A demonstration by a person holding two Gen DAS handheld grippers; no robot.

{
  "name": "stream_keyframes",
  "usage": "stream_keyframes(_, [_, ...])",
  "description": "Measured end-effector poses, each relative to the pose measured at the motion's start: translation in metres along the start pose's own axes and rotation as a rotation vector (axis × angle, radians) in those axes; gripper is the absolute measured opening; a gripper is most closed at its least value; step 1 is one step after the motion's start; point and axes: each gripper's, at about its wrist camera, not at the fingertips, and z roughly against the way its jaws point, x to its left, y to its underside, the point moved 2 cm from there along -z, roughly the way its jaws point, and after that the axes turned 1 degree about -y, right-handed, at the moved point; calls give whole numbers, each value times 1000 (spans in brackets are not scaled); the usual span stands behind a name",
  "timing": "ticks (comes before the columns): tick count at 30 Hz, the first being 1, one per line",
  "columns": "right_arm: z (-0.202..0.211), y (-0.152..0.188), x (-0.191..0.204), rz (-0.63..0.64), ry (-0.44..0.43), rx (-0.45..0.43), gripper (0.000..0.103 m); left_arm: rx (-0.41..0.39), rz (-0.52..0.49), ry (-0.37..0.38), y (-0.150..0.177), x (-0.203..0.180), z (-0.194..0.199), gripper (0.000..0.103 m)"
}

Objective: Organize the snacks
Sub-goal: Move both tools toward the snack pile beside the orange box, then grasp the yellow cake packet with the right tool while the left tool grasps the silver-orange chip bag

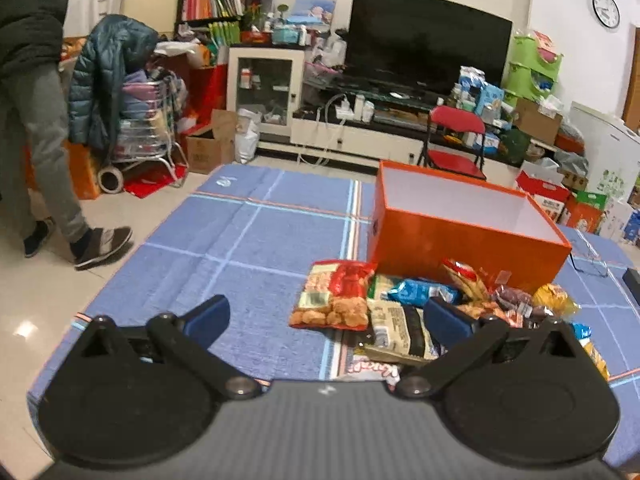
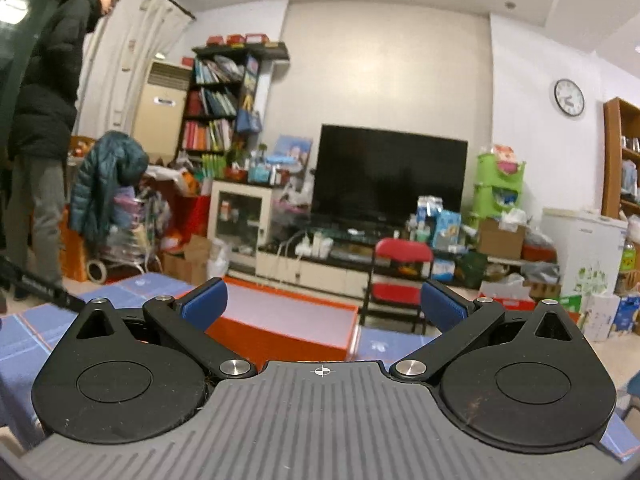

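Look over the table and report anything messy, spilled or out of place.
The snack packets lie in a loose, overlapping heap on the blue tablecloth, against the front wall of the orange box. What shows of the box's inside is empty. Both grippers are open. Nothing looks spilled or torn.

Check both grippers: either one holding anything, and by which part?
Nothing held. Left gripper is open above the snack pile in front of the orange box; right gripper is open with only air between its fingers.
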Motion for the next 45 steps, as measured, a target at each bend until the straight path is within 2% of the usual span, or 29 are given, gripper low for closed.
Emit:
stream_keyframes(4, [-24, 20, 5, 39, 16, 65, 96, -4, 3, 47, 7, -2, -15, 103])
stream_keyframes(7, [-30, 40, -7, -13, 15, 55, 96, 38, -5, 51, 14, -7, -31, 103])
stream_keyframes(10, [-43, 58, -13, -23, 19, 80, 96, 51, -27, 63, 17, -16, -39, 103])
stream_keyframes(17, [-72, 96, -19, -9, -11, 224, 96, 74, -35, 66, 20, -26, -51, 102])
stream_keyframes(21, [-88, 116, -15, -46, -54, 318, 96, 96, -30, 71, 25, -26, -55, 103])
stream_keyframes(28, [-117, 149, -15, -18, -110, 483, 96, 111, -12, 89, 22, -30, -62, 103])
stream_keyframes(33, [-138, 164, -34, -177, -136, 570, 95, 120, -8, 106, 23, -34, -63, 102])
stream_keyframes(36, [-152, 171, -36, -253, -198, 624, 95, 117, -17, 117, 23, -38, -61, 102])
stream_keyframes(41, [-164, 184, -27, -153, -190, 658, 95, 122, -19, 128, 24, -42, -62, 102])
stream_keyframes(45, [-166, 190, -34, -164, -164, 710, 94, 129, -15, 137, 24, -43, -63, 102])
